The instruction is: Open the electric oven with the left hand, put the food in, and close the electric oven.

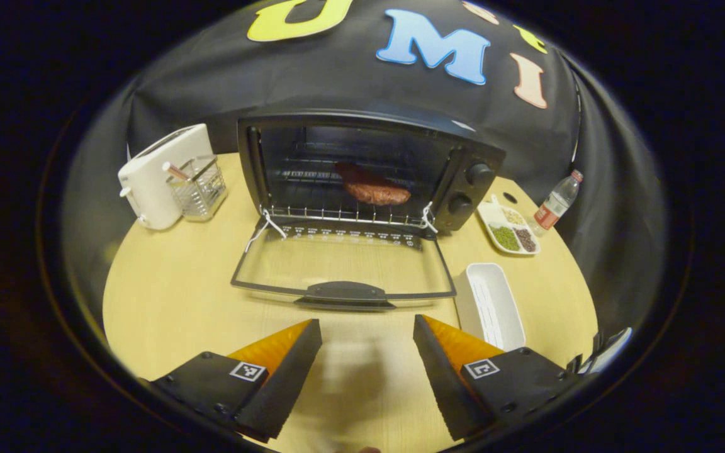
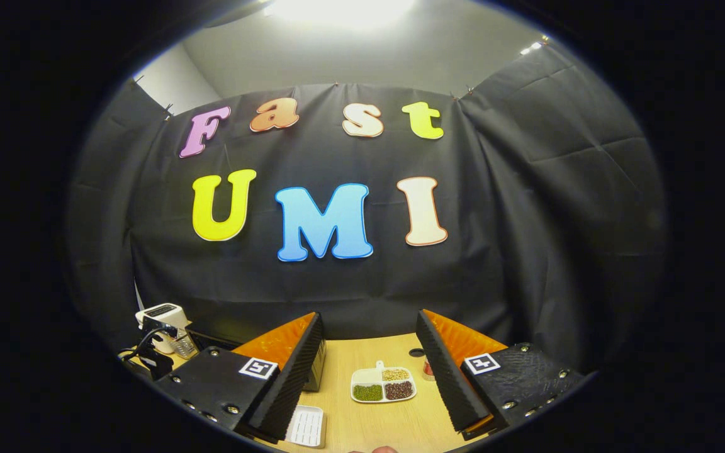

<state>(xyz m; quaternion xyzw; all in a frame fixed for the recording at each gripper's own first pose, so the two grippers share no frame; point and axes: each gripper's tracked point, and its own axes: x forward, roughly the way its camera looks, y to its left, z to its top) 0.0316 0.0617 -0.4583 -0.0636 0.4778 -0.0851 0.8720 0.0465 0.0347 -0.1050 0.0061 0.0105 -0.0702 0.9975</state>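
Observation:
The black electric oven (image 1: pixel 463 170) stands at the back of the round wooden table with its glass door (image 1: pixel 343 267) folded down flat. A reddish-brown piece of food (image 1: pixel 372 189) lies on the wire rack inside. My left gripper (image 1: pixel 367 336) hovers open in front of the door handle (image 1: pixel 345 293), with nothing between its fingers. My right gripper (image 2: pixel 369 349) is open and empty, raised and facing the booth wall. In the right gripper view a corner of the oven (image 2: pixel 317 371) peeks out behind the left finger.
A white toaster (image 1: pixel 158 176) and a wire holder (image 1: pixel 202 187) sit left of the oven. A white empty tray (image 1: pixel 494 305) lies right of the door, a divided dish of beans (image 1: pixel 510 231) and a water bottle (image 1: pixel 557 202) farther right.

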